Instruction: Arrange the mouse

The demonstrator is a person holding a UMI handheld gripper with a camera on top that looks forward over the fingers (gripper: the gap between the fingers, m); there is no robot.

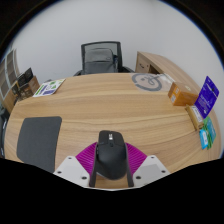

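Gripper view: the hand-held gripper (111, 172) is levelled low over the light wooden table (100, 105), its magenta-padded fingers (86, 161) spread to either side of the black, rounded plastic computer mouse (110, 151); whether the pads press its flanks cannot be told. The mouse rests on the tabletop between the fingers. A dark grey rectangular mouse mat (38, 141) lies just left; beyond stand a black office chair (100, 57) and, far right, a purple box (207, 97).
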